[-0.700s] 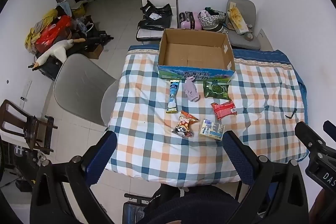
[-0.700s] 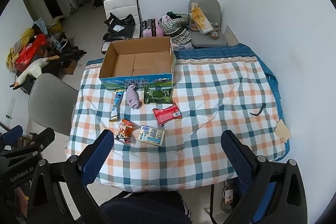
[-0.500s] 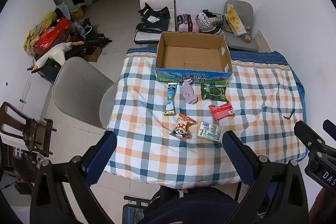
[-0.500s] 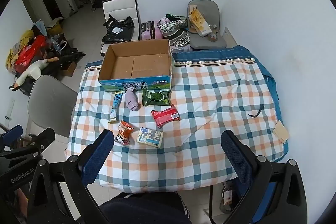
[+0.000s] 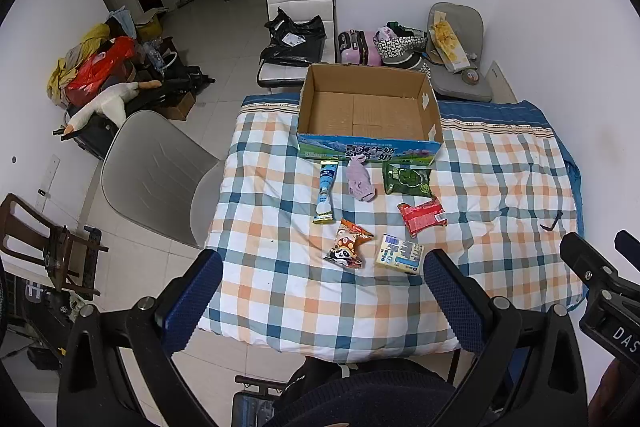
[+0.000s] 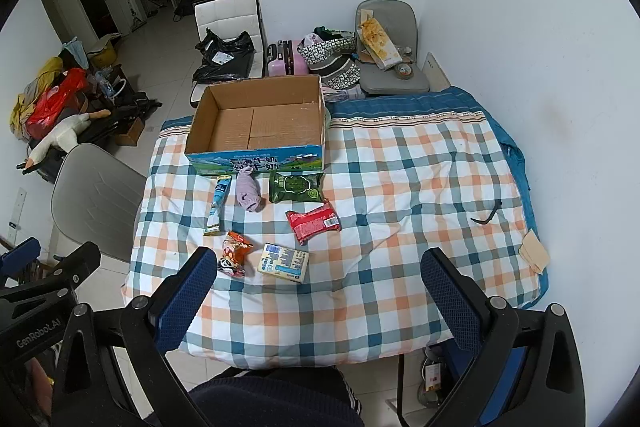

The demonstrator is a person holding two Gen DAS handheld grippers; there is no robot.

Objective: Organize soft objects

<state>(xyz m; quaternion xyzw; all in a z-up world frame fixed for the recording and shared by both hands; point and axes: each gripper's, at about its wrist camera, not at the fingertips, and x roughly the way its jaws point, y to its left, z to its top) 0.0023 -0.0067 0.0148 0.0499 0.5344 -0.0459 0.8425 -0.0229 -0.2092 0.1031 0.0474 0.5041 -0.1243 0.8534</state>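
We have not yet put anything away, as far as we can judge: the cardboard box (image 5: 370, 111) stands empty on the far side of the counter (image 5: 500, 187), well ahead of both grippers, and all six soft things lie loose on the checked cover between us and it.

Both grippers hang above the near edge of the counter. The left gripper (image 5: 322, 297) has its jaws spread wide with nothing between them, and so does the right gripper (image 6: 318, 293).

Nearest the left gripper, just ahead of its fingertips, lie the panda snack bag (image 5: 347, 245) and the pale tissue pack (image 5: 400, 254); seen from the right gripper, these two sit ahead and to its left. Farther ahead come the red packet (image 5: 422, 215) and the long blue sachet (image 5: 326, 193). Just in front of the box wall lie the lilac sock (image 5: 360, 179), its tip touching or nearly touching the box, and the green wipes pack (image 5: 407, 180).

So the whole job is left: six picks, each carried forward over the box rim.

Little stands in our way. A small dark hook-like thing (image 6: 487, 213) lies well off to the right of the right gripper, apart from the items, and a tan card (image 6: 534, 255) rests at the right edge. A grey chair (image 5: 156, 175) stands off the counter's left side, clear of our reach path.
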